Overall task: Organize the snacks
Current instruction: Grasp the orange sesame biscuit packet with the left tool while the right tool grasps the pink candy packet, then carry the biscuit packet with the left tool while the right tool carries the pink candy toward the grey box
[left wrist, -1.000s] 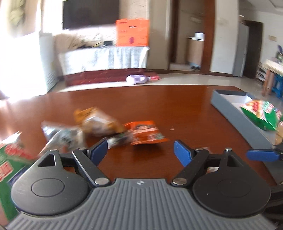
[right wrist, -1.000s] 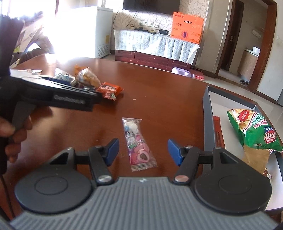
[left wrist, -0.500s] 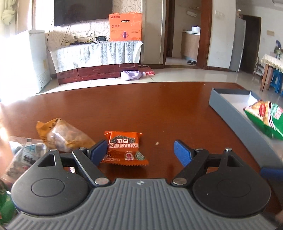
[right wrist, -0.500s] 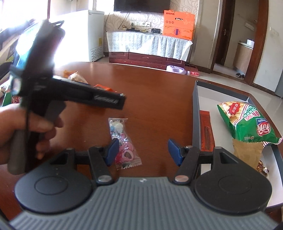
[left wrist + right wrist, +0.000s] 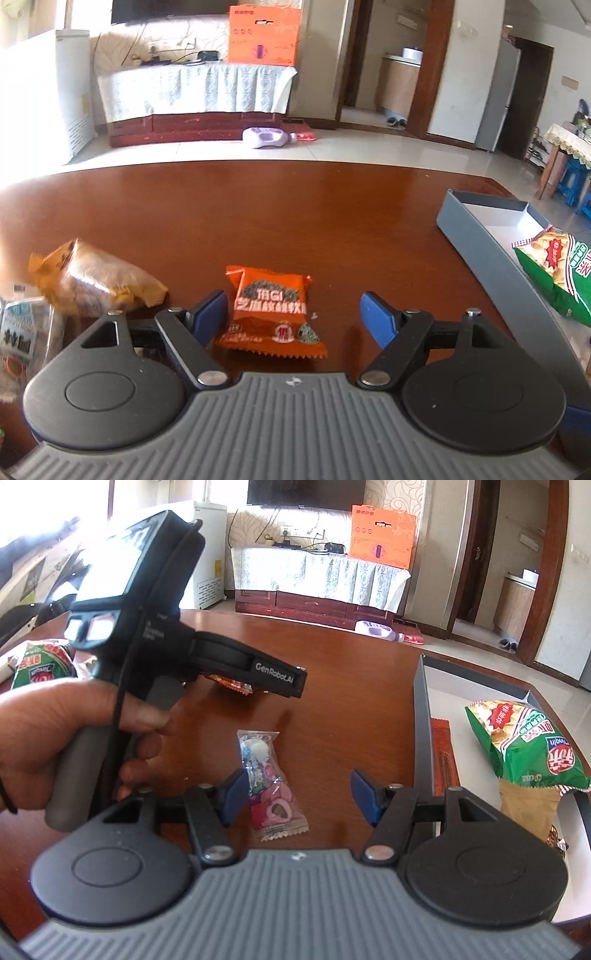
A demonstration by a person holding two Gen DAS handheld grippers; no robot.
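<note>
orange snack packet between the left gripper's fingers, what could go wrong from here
1. The orange snack packet lies flat on the glossy table, off-centre toward the one finger of the left gripper, whose jaws are closing; it may slide or skew rather than be pinched.
2. The yellow bag lies close beside it and could get nudged.
3. Seen from the right wrist, the left gripper is close above the right gripper and the pink candy packet; the two could bump.

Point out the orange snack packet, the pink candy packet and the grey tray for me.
orange snack packet (image 5: 271, 312): left wrist view, printed front.
pink candy packet (image 5: 271, 797): right wrist view, pink lower half.
grey tray (image 5: 480, 242): left wrist view, near side wall.
</note>
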